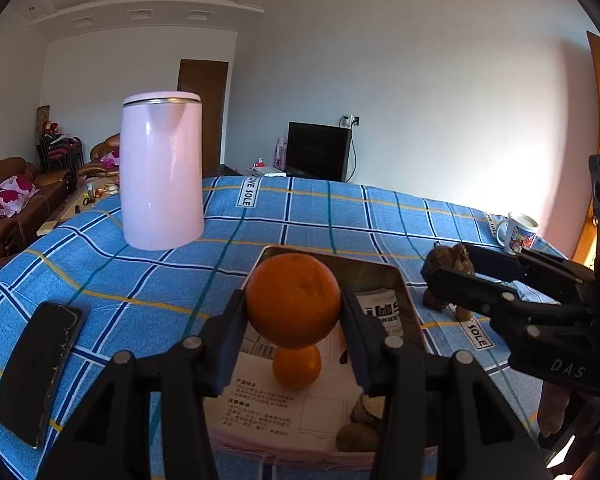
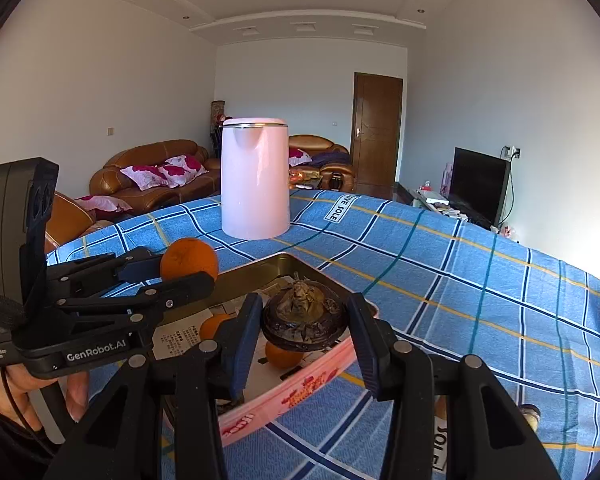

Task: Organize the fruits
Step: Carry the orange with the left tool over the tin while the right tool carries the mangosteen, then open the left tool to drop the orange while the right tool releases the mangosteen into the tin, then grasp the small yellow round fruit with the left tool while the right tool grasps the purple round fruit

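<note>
My left gripper (image 1: 294, 304) is shut on a large orange (image 1: 293, 300) and holds it above the metal tray (image 1: 396, 280). The tray is lined with printed paper and holds a smaller orange (image 1: 297, 366) and brownish fruits (image 1: 356, 436) near its front right. My right gripper (image 2: 305, 316) is shut on a dark brown mangosteen (image 2: 305, 316) over the tray's near edge (image 2: 300, 392). In the right wrist view, the left gripper (image 2: 196, 268) with its orange (image 2: 189, 258) is at the left, and two small oranges (image 2: 284, 354) lie in the tray.
A pink kettle (image 1: 162, 170) stands on the blue checked cloth (image 1: 340, 216) behind the tray. A black phone (image 1: 36, 368) lies at the left. A printed mug (image 1: 518, 230) sits at the far right. A small fruit (image 2: 530, 414) lies on the cloth right of the tray.
</note>
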`<state>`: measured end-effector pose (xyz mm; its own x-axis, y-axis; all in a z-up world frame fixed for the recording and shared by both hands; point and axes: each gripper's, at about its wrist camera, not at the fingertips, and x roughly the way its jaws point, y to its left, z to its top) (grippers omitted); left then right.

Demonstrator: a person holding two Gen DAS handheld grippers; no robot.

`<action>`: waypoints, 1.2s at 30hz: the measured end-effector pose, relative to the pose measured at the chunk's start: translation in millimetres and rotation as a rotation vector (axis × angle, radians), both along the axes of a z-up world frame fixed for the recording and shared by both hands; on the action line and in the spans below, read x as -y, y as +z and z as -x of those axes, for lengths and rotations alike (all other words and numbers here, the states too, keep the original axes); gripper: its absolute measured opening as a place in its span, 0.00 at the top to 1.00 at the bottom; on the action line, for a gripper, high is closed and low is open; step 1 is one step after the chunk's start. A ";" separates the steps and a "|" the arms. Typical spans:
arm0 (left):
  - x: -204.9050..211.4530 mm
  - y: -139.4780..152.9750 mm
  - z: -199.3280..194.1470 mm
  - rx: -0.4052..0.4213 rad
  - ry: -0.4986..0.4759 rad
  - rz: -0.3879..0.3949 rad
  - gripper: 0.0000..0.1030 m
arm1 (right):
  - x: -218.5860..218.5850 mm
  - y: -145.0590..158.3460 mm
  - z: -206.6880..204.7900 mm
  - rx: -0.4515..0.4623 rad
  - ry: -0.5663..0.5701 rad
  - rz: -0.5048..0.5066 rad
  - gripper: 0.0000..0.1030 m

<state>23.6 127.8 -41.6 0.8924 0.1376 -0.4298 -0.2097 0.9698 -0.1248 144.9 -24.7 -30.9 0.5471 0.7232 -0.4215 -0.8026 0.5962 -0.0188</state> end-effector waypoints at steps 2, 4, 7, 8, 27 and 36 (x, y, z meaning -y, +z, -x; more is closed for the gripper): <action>-5.9 -3.6 3.7 -0.012 0.004 0.007 0.53 | -15.0 -4.8 -0.9 -0.016 0.015 0.022 0.55; -9.4 -7.4 5.2 -0.025 0.007 0.010 0.53 | -27.2 -10.7 -3.3 -0.038 0.030 0.043 0.55; -15.2 -10.8 6.8 -0.041 0.019 0.017 0.53 | -43.4 -20.7 -9.0 -0.082 0.047 0.083 0.55; -16.5 -11.9 7.2 -0.043 0.022 0.018 0.53 | -48.3 -24.1 -10.4 -0.096 0.052 0.096 0.55; 10.0 9.0 18.2 0.032 -0.023 0.015 0.31 | 34.6 -11.2 18.6 -0.031 -0.080 0.078 0.37; 71.0 18.7 -3.0 0.013 -0.170 -0.031 0.30 | 154.5 -22.2 -1.5 -0.083 -0.356 0.105 0.22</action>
